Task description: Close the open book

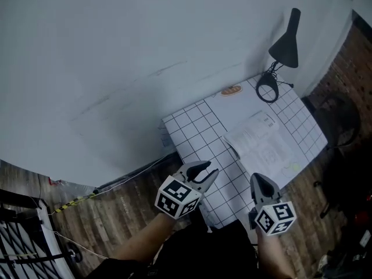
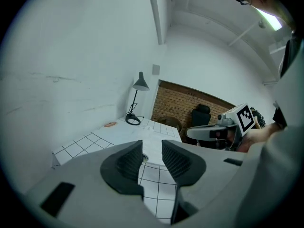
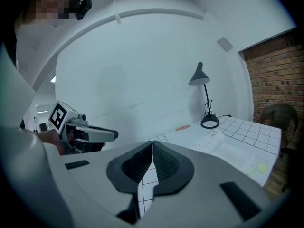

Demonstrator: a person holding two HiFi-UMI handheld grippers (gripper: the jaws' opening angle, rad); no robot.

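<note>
Head view: our left claw (image 1: pixel 204 172) and right claw (image 1: pixel 260 182) hover over the near edge of the gridded worktop (image 1: pixel 195 129), apart from the open book (image 1: pixel 264 144) lying flat further on. Left gripper view: its jaws stand apart, empty. Right gripper view: its jaws sit together, empty; closed like this, we might shove the book rather than lift a cover.

One book (image 1: pixel 263 145), one lamp (image 1: pixel 286 44)
</note>
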